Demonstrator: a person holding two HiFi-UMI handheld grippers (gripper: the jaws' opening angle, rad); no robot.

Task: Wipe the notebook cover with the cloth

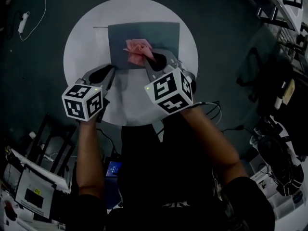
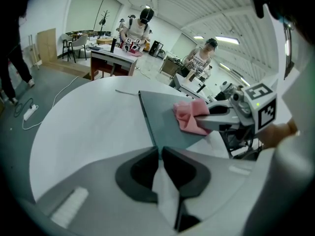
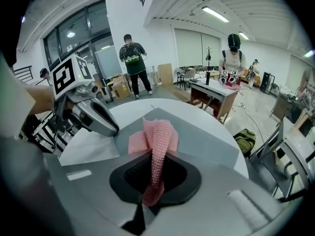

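A dark grey notebook (image 1: 143, 44) lies flat on the round white table (image 1: 86, 37). A pink cloth (image 1: 138, 50) rests bunched on its cover. My right gripper (image 1: 150, 57) is shut on the cloth, and the pink cloth (image 3: 156, 146) runs down between its jaws in the right gripper view. My left gripper (image 1: 111, 70) sits at the notebook's near left corner, jaws closed with nothing between them. In the left gripper view the notebook (image 2: 162, 119) lies just ahead, with the cloth (image 2: 191, 116) and the right gripper (image 2: 212, 116) at its right.
A thin pen (image 1: 100, 27) lies at the notebook's far left corner. A white power strip with its cable (image 1: 23, 22) lies on the dark floor at left. Desks, chairs and standing people (image 3: 133, 63) fill the room around the table.
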